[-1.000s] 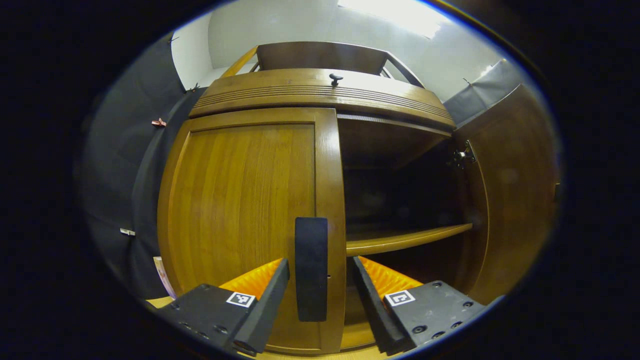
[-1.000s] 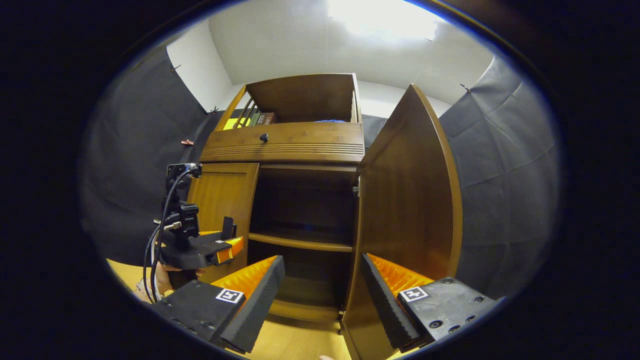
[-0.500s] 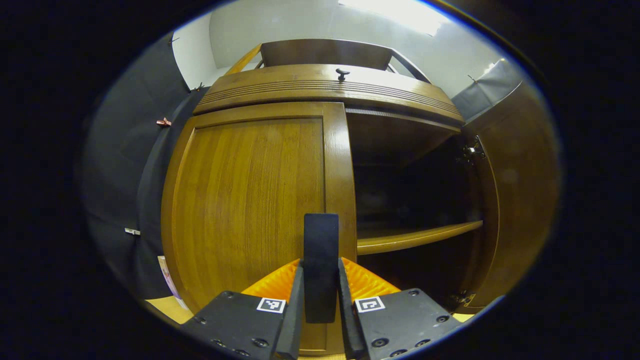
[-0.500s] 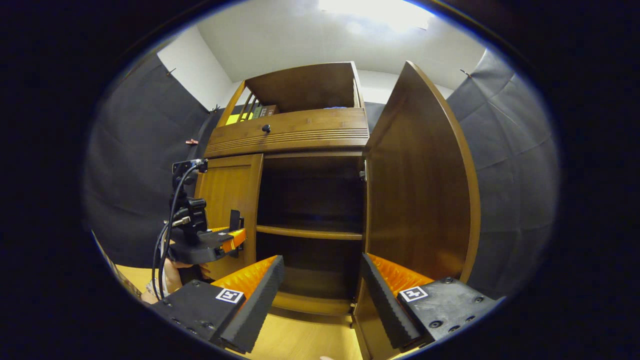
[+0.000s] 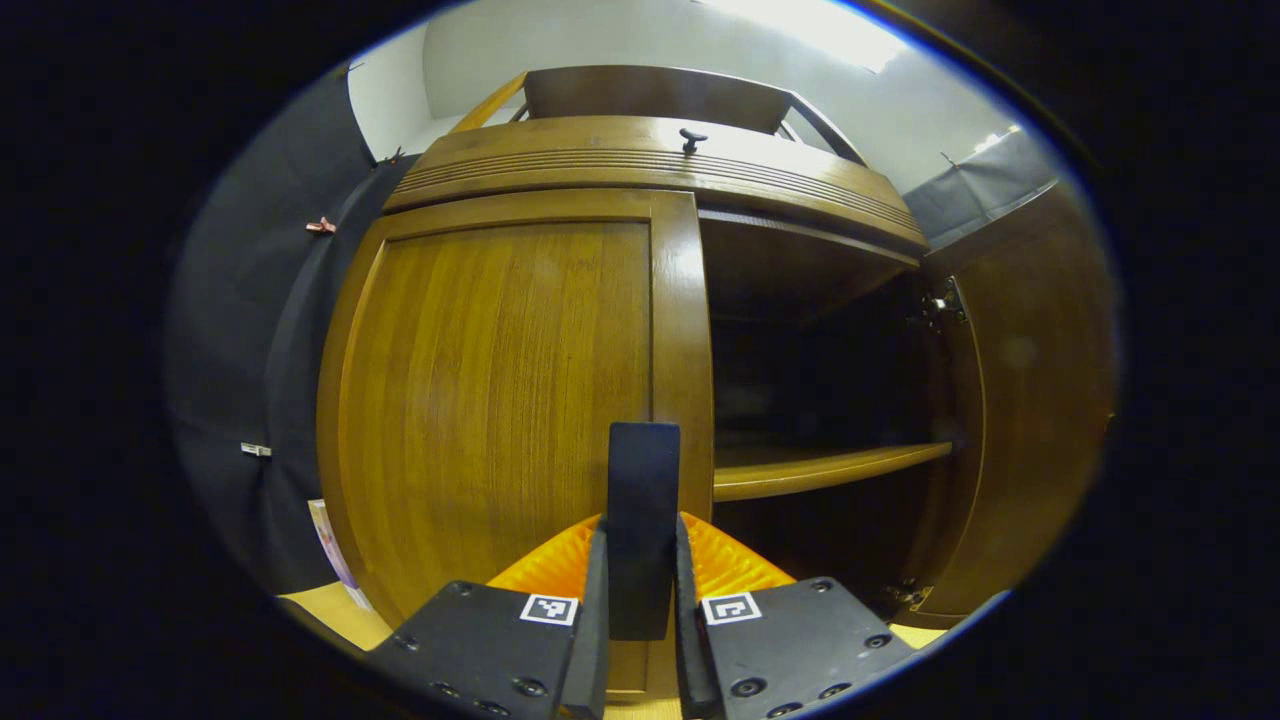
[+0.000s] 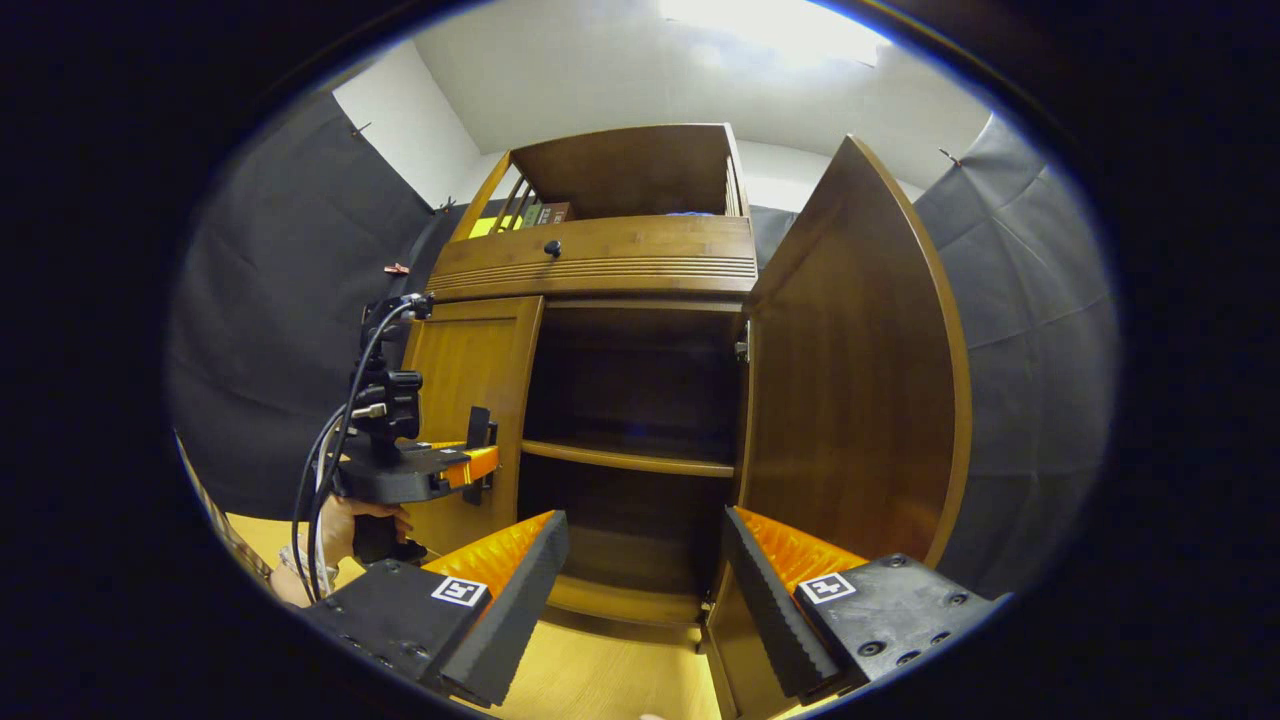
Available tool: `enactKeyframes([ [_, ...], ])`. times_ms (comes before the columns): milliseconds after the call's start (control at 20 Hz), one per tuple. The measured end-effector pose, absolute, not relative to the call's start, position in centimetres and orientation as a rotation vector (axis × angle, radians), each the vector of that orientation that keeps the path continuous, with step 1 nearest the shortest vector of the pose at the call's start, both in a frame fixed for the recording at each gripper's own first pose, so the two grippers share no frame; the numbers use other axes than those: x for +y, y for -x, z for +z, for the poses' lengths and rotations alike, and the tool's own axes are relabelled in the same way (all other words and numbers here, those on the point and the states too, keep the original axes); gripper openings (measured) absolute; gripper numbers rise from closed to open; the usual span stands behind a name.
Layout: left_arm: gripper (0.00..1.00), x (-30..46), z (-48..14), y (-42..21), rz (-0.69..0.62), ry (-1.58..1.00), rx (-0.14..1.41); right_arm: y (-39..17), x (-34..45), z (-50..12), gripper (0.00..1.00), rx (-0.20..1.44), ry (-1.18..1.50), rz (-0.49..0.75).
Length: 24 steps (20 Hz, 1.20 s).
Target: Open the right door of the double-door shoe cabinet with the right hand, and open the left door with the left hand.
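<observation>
The left gripper (image 5: 640,600) is shown with its jaws closed flat against both faces of the dark upright handle (image 5: 643,520), which is mounted on the inner stile of the left door (image 5: 490,390); that door appears flush with the frame, though its hinge side is not visible. The right gripper (image 6: 640,590) is held with jaws wide apart and empty, the opened right door (image 6: 850,400) standing just right of them, the shelf (image 6: 625,458) exposed ahead. If the handle is pulled off the door's arc, the grip may slip.
</observation>
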<state>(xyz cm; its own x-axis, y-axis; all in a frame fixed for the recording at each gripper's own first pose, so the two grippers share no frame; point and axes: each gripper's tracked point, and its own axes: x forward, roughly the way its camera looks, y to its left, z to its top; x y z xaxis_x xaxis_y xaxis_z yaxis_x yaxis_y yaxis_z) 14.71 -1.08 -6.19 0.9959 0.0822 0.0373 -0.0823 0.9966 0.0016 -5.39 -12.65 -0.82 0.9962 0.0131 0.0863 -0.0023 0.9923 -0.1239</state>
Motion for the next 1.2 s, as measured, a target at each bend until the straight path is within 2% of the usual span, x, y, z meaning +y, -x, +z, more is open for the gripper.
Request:
enactKeyframes([
  [150, 0.29, -1.1, -6.0, -13.2, 0.056, 0.016, -0.024, 5.8, -12.5, -0.3, 0.99, -0.096, 0.119, -0.001],
  [400, 0.29, -0.9, -5.4, -9.6, -0.008, 0.052, -0.001, 6.6, -11.4, 0.4, 0.95, -0.102, 0.076, -0.006],
  [550, 0.29, -0.5, -4.9, -6.8, -0.040, 0.052, 0.018, 6.8, -10.7, 0.5, 0.99, -0.114, 0.084, -0.026],
  [750, 0.29, 0.4, -4.2, -3.7, -0.073, 0.041, 0.025, 6.5, -8.0, -0.2, 0.95, -0.098, 0.043, 0.020],
  [1200, 0.29, 3.6, -3.6, 1.8, -0.091, 0.032, 0.032, 6.2, -3.3, -1.2, 0.97, -0.079, 0.063, 0.069],
])
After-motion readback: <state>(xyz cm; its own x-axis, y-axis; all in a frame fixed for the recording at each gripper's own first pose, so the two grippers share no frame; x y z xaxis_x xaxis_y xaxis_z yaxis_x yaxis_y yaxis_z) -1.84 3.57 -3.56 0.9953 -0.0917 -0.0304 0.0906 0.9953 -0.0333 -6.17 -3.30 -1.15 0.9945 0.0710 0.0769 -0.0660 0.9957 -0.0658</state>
